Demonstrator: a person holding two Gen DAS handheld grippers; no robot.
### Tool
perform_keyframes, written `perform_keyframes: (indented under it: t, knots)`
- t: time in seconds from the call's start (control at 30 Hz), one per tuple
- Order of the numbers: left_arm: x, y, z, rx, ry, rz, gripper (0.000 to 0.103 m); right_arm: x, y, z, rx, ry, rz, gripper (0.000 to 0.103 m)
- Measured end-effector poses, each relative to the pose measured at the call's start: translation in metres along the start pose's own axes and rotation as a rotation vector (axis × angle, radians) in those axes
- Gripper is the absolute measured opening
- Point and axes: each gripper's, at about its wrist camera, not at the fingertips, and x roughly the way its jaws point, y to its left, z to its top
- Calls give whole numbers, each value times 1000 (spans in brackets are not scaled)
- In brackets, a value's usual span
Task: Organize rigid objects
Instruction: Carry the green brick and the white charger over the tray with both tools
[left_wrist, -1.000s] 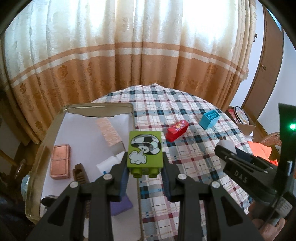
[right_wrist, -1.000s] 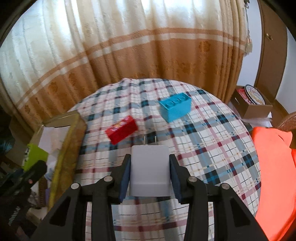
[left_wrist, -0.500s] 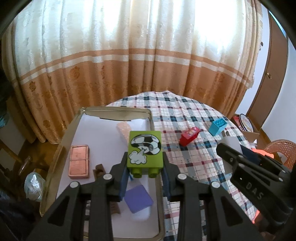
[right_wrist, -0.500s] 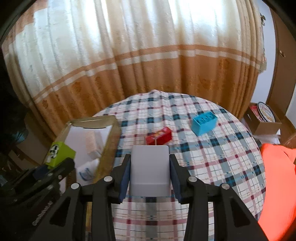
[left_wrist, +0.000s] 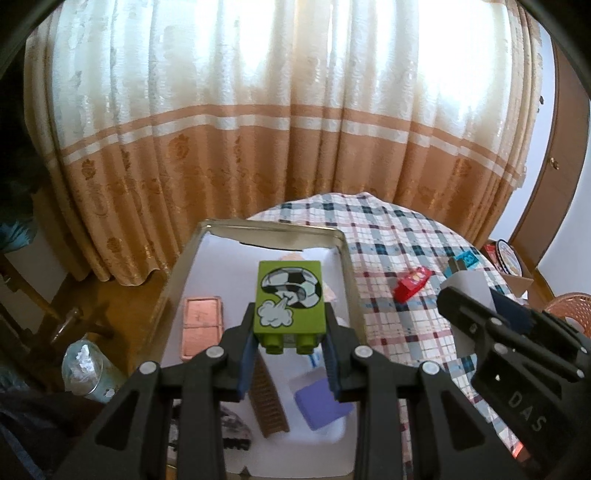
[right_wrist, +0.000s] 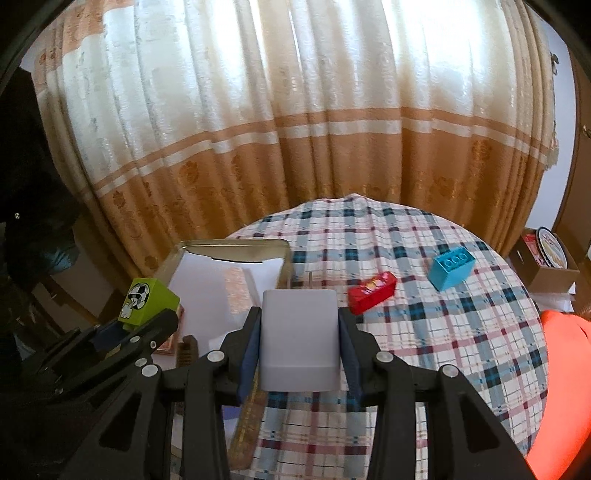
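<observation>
currently, the left gripper (left_wrist: 290, 345) is clamped on a green toy brick (left_wrist: 290, 299) printed with a football; both pads press its sides, studs facing the camera. the brick hangs above the metal tray (left_wrist: 345, 266), which sits at the left edge of the round table with the checked cloth (right_wrist: 424, 332).

the tray is lined with white paper and contains:
- 1 copper-coloured flat block (left_wrist: 202, 326), near the left wall
- 1 brown ridged strip (left_wrist: 269, 400), below the held brick
- 1 purple square piece (left_wrist: 320, 404), beside the strip, resting on a white object
- 1 pale pink piece at the far end, mostly hidden behind the brick

the right gripper (right_wrist: 300, 339) is clamped on a white charger plug (right_wrist: 299, 341), with 2 metal prongs pointing away from the camera. it is held over the cloth just beside the tray's right wall.

on the cloth, well apart from the tray:
- 1 red brick (right_wrist: 372, 297), lying flat
- 1 blue brick (right_wrist: 451, 268), studs up, farther right

a curtain (right_wrist: 295, 129) hangs behind the table. an orange item (right_wrist: 557, 387) lies at the right edge.
</observation>
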Motion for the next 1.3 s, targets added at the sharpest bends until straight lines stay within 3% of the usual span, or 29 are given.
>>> perform_keyframes:
  t: [0.47, 0.9, 1.3]
  knots:
    - [6, 21, 16, 0, -13, 69, 30, 13, 27, 21, -31, -26, 37, 43]
    - [33, 30, 27, 15, 27, 116, 30, 45, 34, 39, -27, -9, 27, 43]
    - [77, 38, 33, 13, 151, 164, 30, 102, 37, 47, -13, 87, 32, 43]
